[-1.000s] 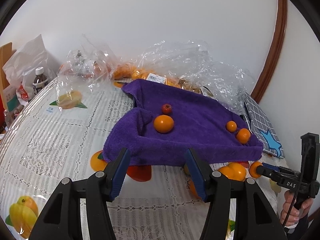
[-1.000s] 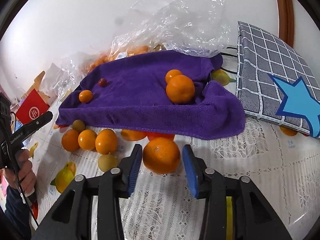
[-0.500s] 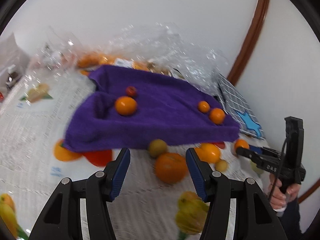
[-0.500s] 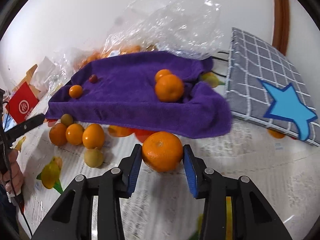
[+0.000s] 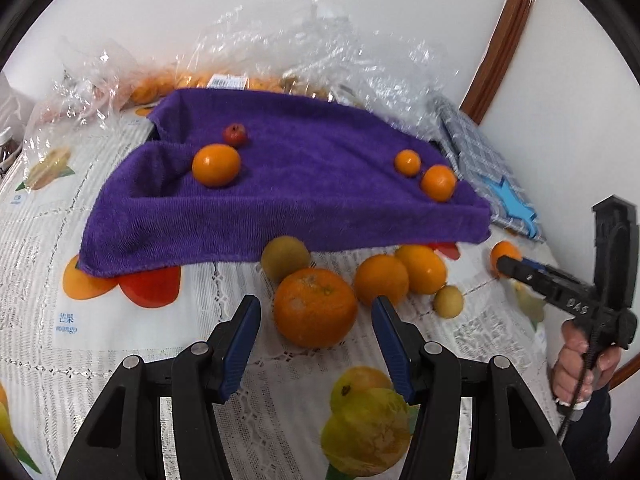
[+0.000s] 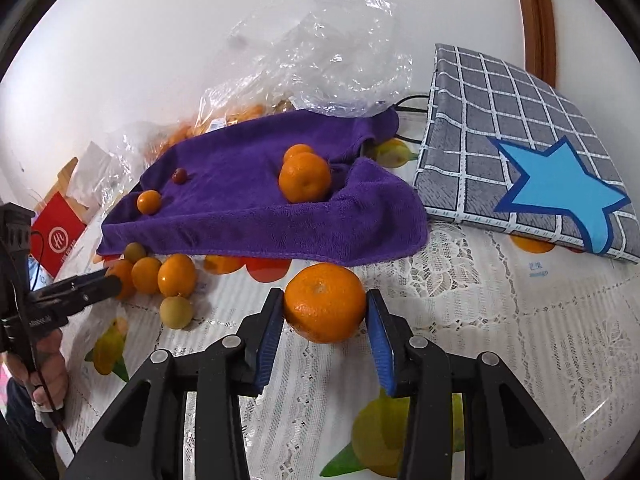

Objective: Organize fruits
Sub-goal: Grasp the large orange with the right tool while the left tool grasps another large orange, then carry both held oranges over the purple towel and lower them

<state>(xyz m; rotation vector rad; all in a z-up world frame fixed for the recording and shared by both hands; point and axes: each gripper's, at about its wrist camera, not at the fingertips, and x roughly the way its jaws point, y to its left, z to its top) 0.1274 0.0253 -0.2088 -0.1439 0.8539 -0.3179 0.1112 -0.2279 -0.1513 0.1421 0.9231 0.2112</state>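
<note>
A purple towel (image 5: 304, 184) lies on the lace tablecloth (image 5: 120, 352) with several fruits on it: an orange (image 5: 216, 165), a small red fruit (image 5: 235, 134) and two small oranges (image 5: 438, 183). My left gripper (image 5: 316, 312) is open, its blue pads either side of a large orange (image 5: 315, 307) on the table. My right gripper (image 6: 325, 312) is shut on another large orange (image 6: 325, 307), just in front of the towel (image 6: 256, 208). In the left wrist view the right gripper (image 5: 510, 266) shows with that orange (image 5: 503, 254).
Loose oranges (image 5: 400, 278) and greenish-yellow fruits (image 5: 285, 258) lie along the towel's front edge. Clear plastic bags of fruit (image 5: 248, 76) stand behind the towel. A grey checked pad with a blue star (image 6: 532, 152) lies at the right. A red box (image 6: 56, 238) is at the left.
My left gripper has swung right and forward until a large orange sits between its open pads. My right gripper has closed its pads onto its orange.
</note>
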